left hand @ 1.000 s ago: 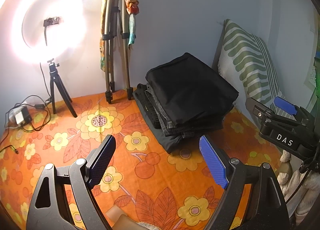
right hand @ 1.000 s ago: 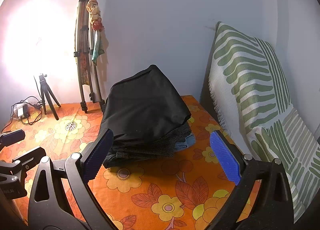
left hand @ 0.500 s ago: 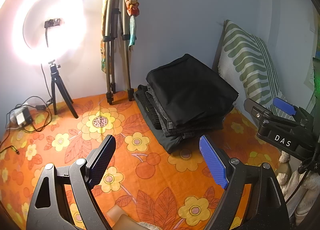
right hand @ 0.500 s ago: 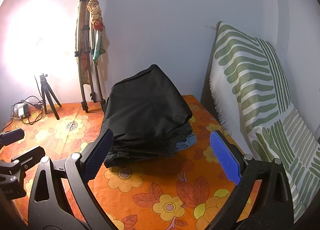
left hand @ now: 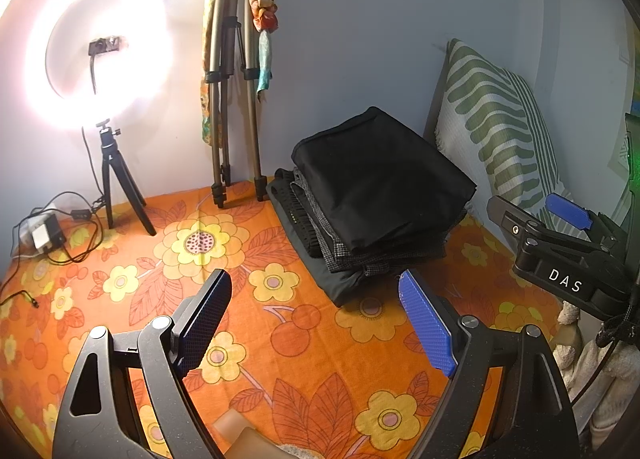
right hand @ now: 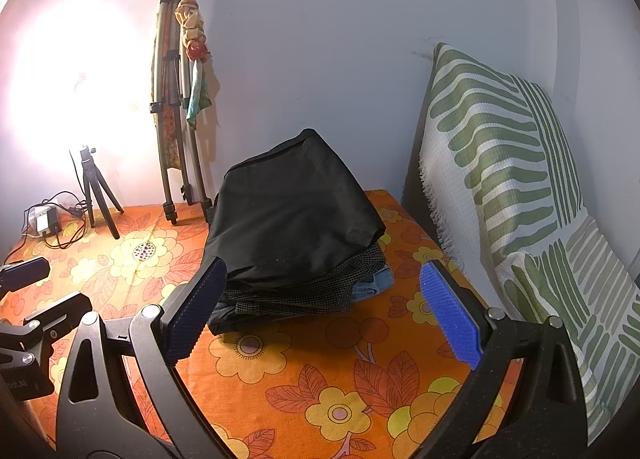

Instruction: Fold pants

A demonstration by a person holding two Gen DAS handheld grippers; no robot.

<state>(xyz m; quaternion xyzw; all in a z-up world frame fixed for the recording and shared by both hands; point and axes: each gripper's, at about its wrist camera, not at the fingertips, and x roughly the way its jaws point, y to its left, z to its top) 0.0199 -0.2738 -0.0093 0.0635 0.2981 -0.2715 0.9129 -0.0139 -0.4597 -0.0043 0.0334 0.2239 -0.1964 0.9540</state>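
Both your left gripper (left hand: 314,319) and right gripper (right hand: 322,309) hang spread and empty; the folded pants stack (right hand: 296,231) lies straight ahead, nearer your right.

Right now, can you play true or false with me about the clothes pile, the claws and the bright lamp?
1. The folded clothes are stacked with a black piece on top. True.
2. The left claw is squeezing the pile. False: its jaws stand wide apart over the flowered orange sheet, with nothing between them.
3. The ring light is switched off. False: it glows brightly on its small tripod.
4. A green striped pillow leans against the wall beside the pile. True.
5. The right claw holds blue jeans. False: it is open and empty, short of the pile.
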